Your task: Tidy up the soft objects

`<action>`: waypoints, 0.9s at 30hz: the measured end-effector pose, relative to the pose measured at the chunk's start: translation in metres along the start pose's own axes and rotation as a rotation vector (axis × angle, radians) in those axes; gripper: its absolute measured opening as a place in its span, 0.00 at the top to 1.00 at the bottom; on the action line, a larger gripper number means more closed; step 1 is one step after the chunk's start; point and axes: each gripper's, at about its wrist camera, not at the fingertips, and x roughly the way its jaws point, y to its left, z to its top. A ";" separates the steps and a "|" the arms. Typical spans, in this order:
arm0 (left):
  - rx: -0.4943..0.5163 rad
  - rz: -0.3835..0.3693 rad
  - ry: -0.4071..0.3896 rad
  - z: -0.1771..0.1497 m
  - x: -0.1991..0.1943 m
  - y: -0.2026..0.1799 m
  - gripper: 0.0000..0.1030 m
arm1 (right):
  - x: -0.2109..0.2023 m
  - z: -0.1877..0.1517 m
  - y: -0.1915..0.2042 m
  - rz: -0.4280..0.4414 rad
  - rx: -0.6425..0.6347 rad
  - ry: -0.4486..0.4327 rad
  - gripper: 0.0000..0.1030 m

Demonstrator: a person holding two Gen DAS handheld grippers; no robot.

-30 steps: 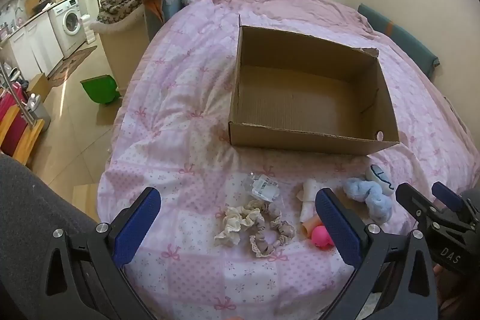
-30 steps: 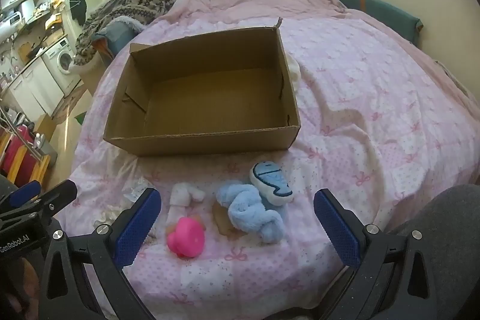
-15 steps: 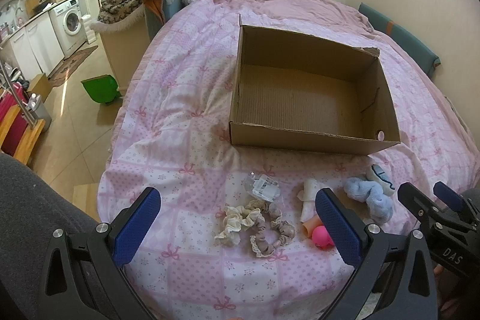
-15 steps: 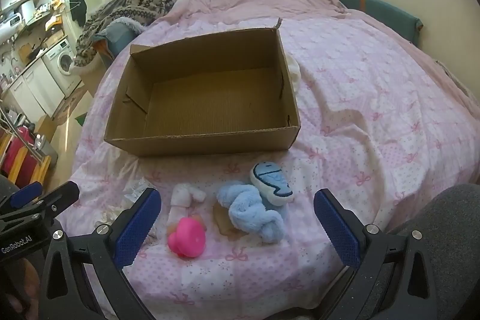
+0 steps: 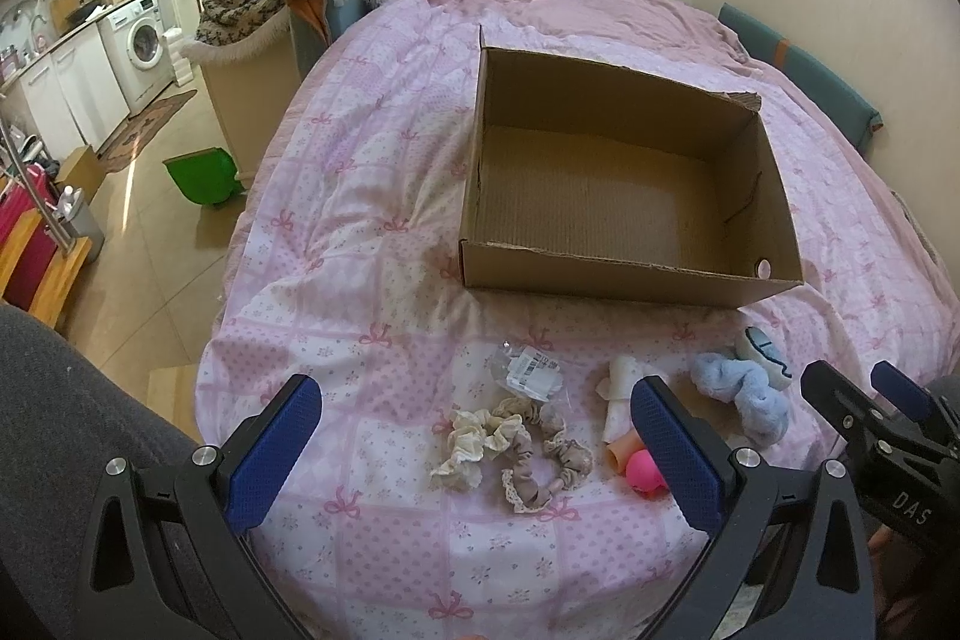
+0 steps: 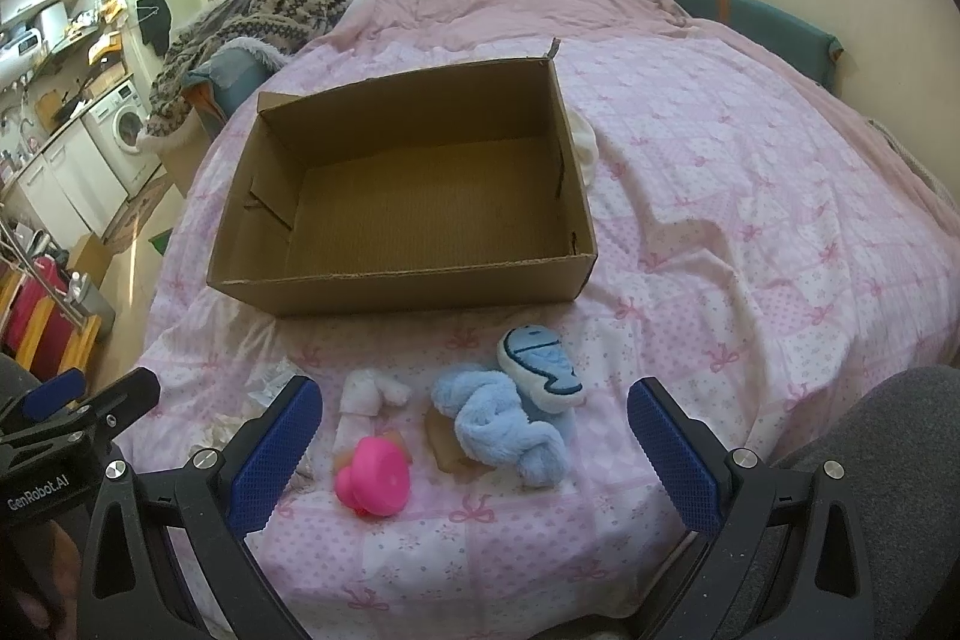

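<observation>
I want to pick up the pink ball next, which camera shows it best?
The right wrist view. There the pink ball lies in the open on the bedspread, between the open fingers of the right gripper. In the left wrist view, the left gripper's finger hides part of the ball, so only a small pink patch shows.

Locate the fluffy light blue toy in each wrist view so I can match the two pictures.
Left wrist: the fluffy light blue toy lies at lower right on the bedspread, between the left gripper's right finger and the other gripper.
Right wrist: the toy lies at lower centre, between the right gripper's open jaws.
Shared landmark: the empty cardboard box just beyond the toy in both.
</observation>
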 end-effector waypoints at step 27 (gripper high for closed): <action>0.000 0.001 0.002 -0.001 -0.001 0.001 0.00 | 0.001 -0.001 -0.003 0.001 0.007 0.011 0.00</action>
